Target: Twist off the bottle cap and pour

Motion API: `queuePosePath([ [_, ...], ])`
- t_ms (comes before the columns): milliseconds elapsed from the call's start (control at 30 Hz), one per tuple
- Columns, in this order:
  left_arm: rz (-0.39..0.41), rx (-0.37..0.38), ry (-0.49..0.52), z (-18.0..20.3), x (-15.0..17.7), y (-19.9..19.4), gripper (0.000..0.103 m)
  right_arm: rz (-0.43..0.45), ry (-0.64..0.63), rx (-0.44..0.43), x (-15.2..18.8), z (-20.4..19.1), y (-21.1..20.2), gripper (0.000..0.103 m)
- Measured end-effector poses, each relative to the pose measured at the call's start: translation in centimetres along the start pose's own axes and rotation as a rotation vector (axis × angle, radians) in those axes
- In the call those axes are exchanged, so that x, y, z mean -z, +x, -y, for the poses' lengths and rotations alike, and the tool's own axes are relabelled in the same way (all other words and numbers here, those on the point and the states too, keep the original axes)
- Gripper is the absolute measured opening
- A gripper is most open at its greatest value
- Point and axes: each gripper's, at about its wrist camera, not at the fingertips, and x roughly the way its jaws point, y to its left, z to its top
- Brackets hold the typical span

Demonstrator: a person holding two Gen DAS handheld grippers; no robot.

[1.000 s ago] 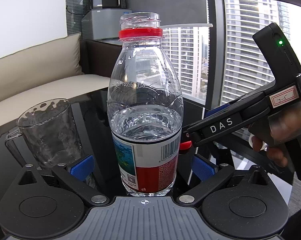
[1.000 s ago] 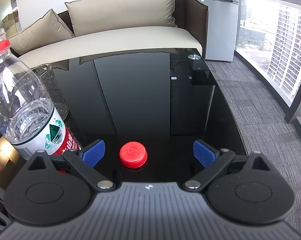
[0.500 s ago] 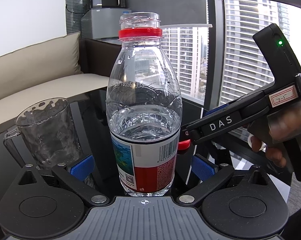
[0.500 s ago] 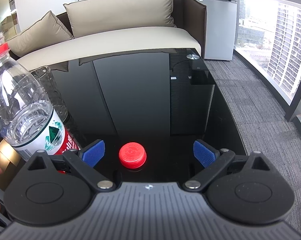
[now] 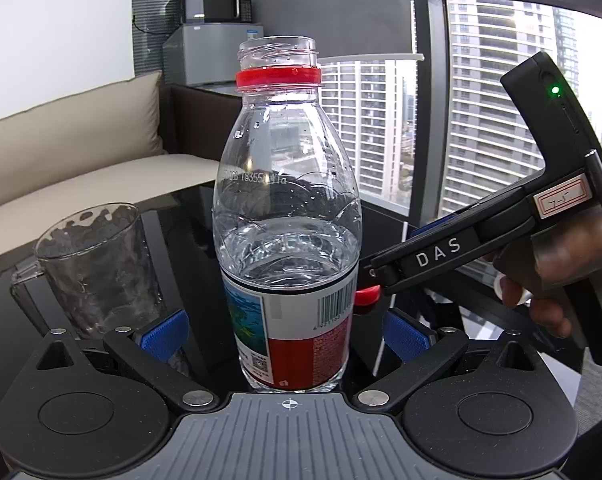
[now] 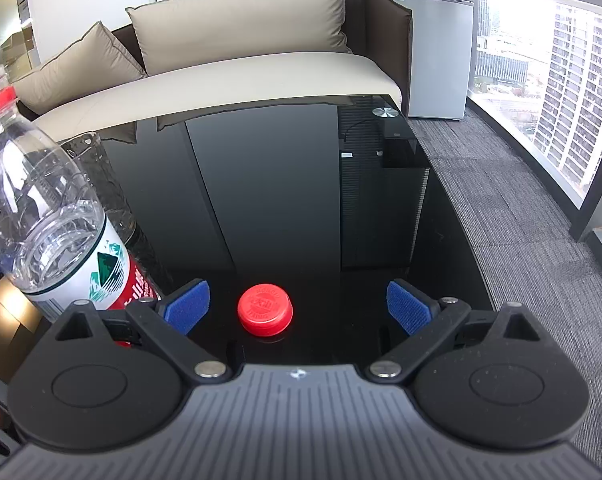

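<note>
An uncapped clear water bottle (image 5: 287,216), about half full, with a red neck ring and a red-and-white label, stands upright on the black glass table between the open blue pads of my left gripper (image 5: 285,334), which do not touch it. A clear glass mug (image 5: 97,268) stands to its left. The red cap (image 6: 265,309) lies on the table between the open pads of my right gripper (image 6: 299,306), apart from both. The bottle (image 6: 41,208) and mug (image 6: 101,176) show at the left of the right wrist view. The right gripper's body (image 5: 501,232) shows at the right of the left wrist view.
A beige sofa (image 6: 237,60) runs along the far side of the black table (image 6: 281,184). A grey fridge (image 6: 433,48) stands at the back right. Grey carpet (image 6: 521,240) and tall windows lie beyond the table's right edge.
The left wrist view has shifted slightly, so bottle and mug sit a little further left in it. The cap has stayed between the open right pads.
</note>
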Motion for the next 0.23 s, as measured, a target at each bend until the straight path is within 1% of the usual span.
queuePosePath([
  [233, -0.005, 0.004, 0.002, 0.19, 0.03, 0.1, 0.102, 0.0, -0.003, 0.004, -0.05, -0.05, -0.02, 0.098],
])
